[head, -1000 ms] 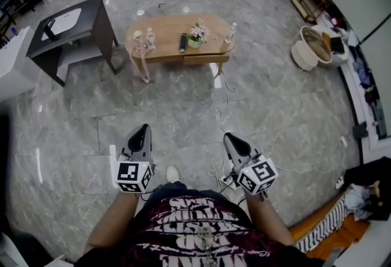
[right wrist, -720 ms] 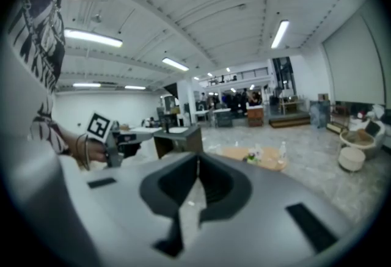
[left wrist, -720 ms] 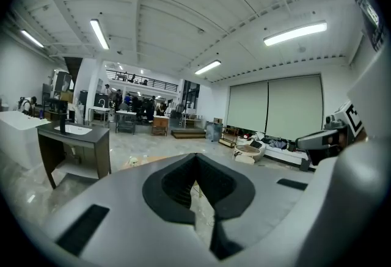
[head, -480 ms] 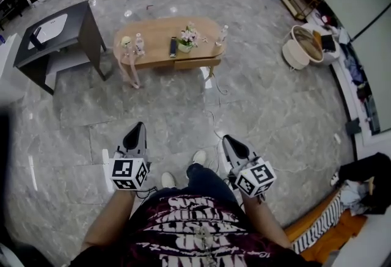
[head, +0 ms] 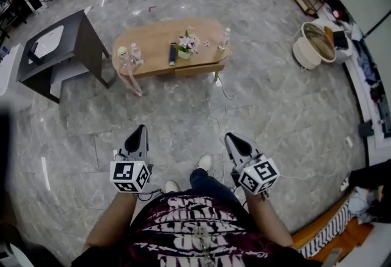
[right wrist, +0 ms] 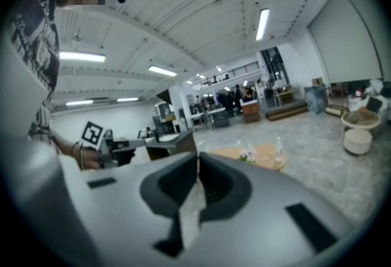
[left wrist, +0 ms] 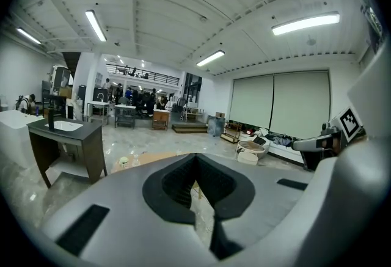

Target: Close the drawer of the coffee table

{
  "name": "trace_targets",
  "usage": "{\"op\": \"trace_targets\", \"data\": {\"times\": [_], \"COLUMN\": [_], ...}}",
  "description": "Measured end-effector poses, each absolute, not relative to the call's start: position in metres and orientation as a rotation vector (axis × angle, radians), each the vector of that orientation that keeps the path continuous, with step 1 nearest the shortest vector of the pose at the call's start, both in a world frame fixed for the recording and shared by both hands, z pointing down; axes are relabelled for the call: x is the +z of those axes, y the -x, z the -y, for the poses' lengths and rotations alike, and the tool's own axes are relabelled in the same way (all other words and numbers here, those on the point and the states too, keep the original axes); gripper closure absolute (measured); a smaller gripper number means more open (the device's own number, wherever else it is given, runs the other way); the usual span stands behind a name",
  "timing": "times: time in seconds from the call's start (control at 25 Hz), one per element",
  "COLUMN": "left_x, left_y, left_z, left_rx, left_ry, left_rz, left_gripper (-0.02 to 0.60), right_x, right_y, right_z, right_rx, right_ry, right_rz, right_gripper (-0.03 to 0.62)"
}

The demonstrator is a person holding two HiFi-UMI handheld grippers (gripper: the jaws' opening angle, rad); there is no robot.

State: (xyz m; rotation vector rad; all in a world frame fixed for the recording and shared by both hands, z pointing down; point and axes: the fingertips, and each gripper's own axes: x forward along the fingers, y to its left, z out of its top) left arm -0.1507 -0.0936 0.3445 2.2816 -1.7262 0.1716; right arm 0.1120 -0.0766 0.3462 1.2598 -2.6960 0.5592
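Both claws are pinched fully shut with nothing in them. The left claw (head: 142, 129) and right claw (head: 231, 137) are held low and side by side, likely just carried, since nothing is in reach. A stretch of bare marble floor (head: 183, 110) separates them from the oval worktop (head: 153, 40), well apart. Its drawer (head: 197, 69) sits under the near edge, right of middle, seemingly pulled out a little. I'd guess shut claws suit pushing it in.

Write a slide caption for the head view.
Person with left gripper and right gripper, both shut and empty, stands well short of the oval coffee table, its drawer jutting open.
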Motion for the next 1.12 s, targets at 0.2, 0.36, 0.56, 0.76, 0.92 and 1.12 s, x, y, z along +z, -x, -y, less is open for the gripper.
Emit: {"op": "trace_targets", "data": {"times": [0.2,0.36,0.56,0.76,0.92,1.12], "left_x": [0.334,0.324,0.32,0.321,0.333,0.357], "left_y": [0.117,0.096,0.07,0.075,0.081,0.085], "left_z": [0.153,0.188,0.203,0.209,0.216,0.236], "left_rx": [0.144,0.106,0.144,0.184,0.22,0.249], "left_ry": [-2.25,-2.219,-2.221,-2.199,-2.169,-2.114], "left_rz": [1.752,1.804,1.844,1.885,1.891,1.872], "left_gripper": [0.561,0.561,0.561,0.561,0.561,0.56], "right_x": [0.339,0.339,0.345,0.348,0.36,0.378], "right_y": [-0.16,-0.191,-0.225,-0.222,-0.215,-0.219], "right_z": [0.136,0.166,0.201,0.221,0.234,0.257], "right_rx": [0.545,0.535,0.56,0.56,0.6,0.64], "right_ry": [-1.292,-1.265,-1.293,-1.254,-1.227,-1.206], "right_rz": [2.709,2.726,2.728,2.75,2.746,2.702], "right_gripper": [0.559,0.559,0.559,0.559,0.559,0.559]}}
